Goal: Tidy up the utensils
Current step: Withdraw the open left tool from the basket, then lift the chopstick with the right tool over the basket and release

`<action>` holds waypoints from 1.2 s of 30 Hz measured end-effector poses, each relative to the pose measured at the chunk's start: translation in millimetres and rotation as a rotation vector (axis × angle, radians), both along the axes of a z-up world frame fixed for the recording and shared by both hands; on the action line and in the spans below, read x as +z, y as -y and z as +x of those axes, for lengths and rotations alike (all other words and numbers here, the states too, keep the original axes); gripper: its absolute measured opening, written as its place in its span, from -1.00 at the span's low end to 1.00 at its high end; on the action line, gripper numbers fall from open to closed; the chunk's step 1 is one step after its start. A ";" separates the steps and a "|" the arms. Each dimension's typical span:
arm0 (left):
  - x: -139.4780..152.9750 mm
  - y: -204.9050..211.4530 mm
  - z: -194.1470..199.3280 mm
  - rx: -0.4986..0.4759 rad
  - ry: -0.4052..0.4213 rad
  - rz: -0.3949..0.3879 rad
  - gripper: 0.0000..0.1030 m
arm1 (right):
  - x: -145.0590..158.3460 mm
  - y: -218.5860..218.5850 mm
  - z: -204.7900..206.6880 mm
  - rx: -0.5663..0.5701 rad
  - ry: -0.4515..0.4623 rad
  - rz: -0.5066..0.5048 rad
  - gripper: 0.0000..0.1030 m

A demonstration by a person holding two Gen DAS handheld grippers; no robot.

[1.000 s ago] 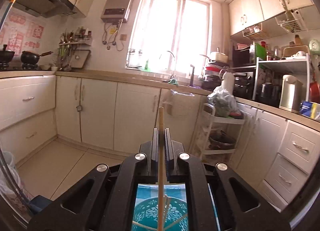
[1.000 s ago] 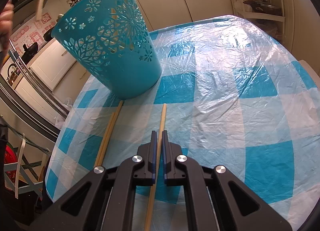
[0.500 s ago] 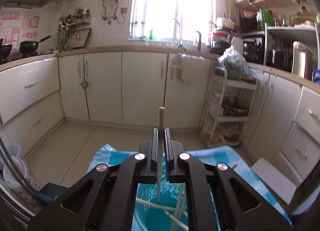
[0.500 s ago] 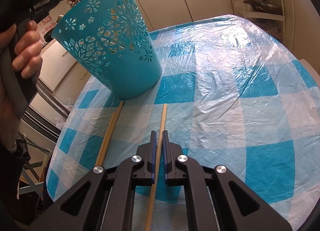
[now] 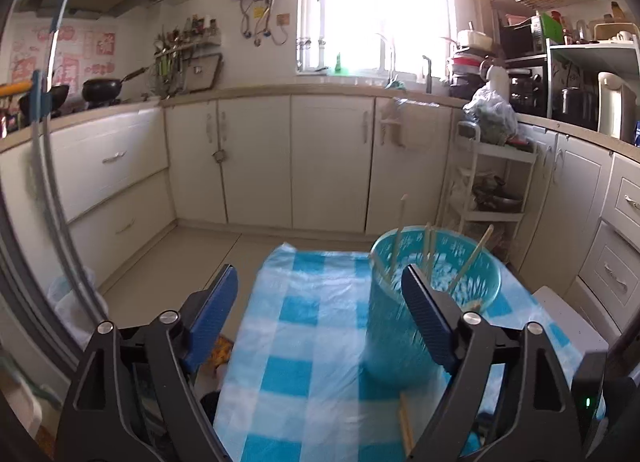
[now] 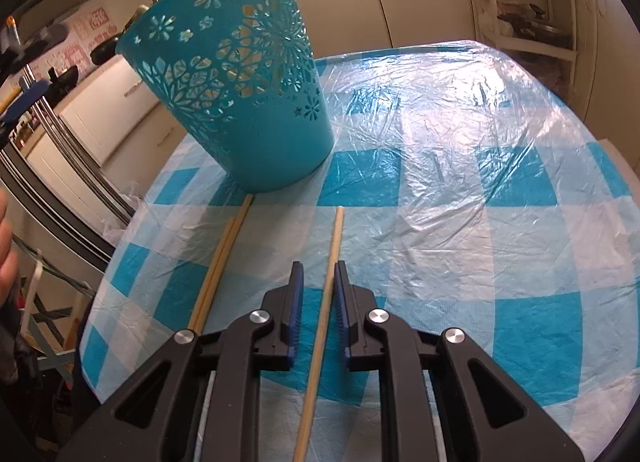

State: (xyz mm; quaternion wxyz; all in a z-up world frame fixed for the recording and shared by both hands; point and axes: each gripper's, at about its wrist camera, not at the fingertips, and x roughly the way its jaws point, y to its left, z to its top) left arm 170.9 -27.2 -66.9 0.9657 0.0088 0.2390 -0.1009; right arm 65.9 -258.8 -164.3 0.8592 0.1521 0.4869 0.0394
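Cream kitchen cabinets (image 5: pixel 328 158) lined the walls behind a table under a blue-and-white checked plastic cloth (image 6: pixel 460 190). On it stood a teal perforated plastic basket (image 6: pixel 240 94), with several wooden chopsticks (image 5: pixel 468 266) leaning inside. The left gripper (image 5: pixel 320 310) had just been opening; its jaws stood wide apart with nothing between them. The right gripper (image 6: pixel 319 282) had also just been opening, its pads slightly clear of a single wooden chopstick (image 6: pixel 326 294) lying on the cloth between them. A pair of wooden chopsticks (image 6: pixel 220 262) lay just beside it, tips touching the basket's base.
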 end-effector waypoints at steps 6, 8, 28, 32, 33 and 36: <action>-31.4 -25.2 -17.0 0.027 -0.164 -0.054 0.59 | -0.7 -13.9 10.2 0.032 -0.023 -0.159 -0.87; -37.2 -24.2 -20.9 0.020 -0.188 -0.038 0.59 | 0.6 -19.1 7.2 0.066 -0.022 -0.219 -0.91; -64.3 -22.9 -37.7 -0.003 -0.303 0.024 0.63 | 135.2 8.2 -17.7 0.010 0.321 0.217 -0.90; -59.0 -20.6 -41.4 -0.009 -0.290 0.026 0.63 | 187.7 -0.2 18.5 -0.009 0.496 0.227 -0.90; -57.0 -20.3 -42.2 -0.010 -0.284 0.026 0.63 | 199.9 -2.2 33.0 -0.027 0.544 0.224 -0.90; -52.1 -20.2 -44.1 -0.009 -0.272 0.022 0.65 | 221.9 -7.4 68.4 -0.077 0.658 0.195 -0.89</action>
